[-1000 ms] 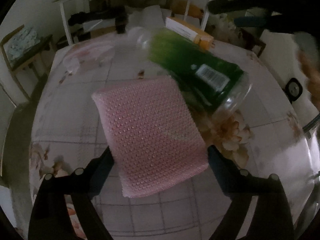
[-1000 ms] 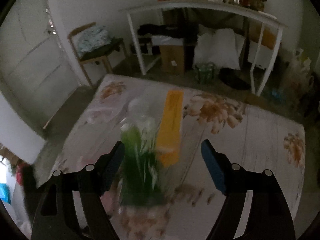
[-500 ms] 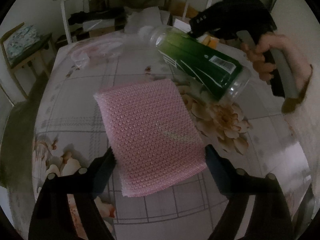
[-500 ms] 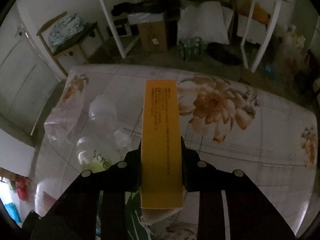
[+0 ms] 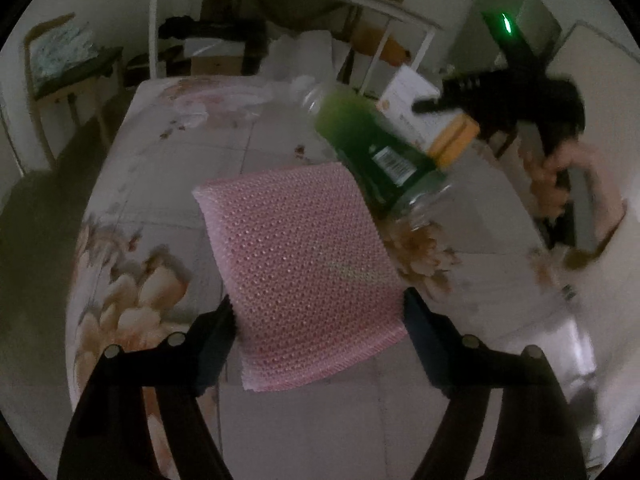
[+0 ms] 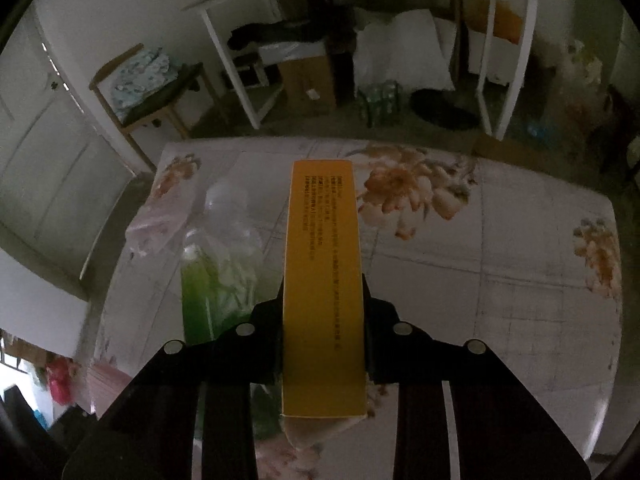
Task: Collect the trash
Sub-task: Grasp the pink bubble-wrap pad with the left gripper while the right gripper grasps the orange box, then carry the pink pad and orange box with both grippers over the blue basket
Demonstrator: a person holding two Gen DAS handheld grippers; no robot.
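between the fingers of the left gripper (image 5: pixel 318 330) the near end of a pink textured pad (image 5: pixel 298 256) is seen, lying flat on the flowered tablecloth (image 5: pixel 168 152); the jaws have just been closing toward its two sides, and whether the pads already press on it cannot be told, so it is judged not yet grasped and the approach is judged to be lined up for a pinch across its width. just beyond the pad, up and to the right of that tool, a green-labelled plastic bottle (image 5: pixel 376 148) lies on its side, touching or overlapping the pad's far corner. the right gripper (image 6: pixel 323 332) is clenched on a long orange box (image 6: pixel 322 276), gripped across its narrow faces near the close end, so that the length projects straight ahead of the fingers, presumably for easy carrying away. to the left of this tool the bottle is seen again, and beyond it a crumpled clear plastic bag (image 6: pixel 160 220) rests on the cloth, uncollected
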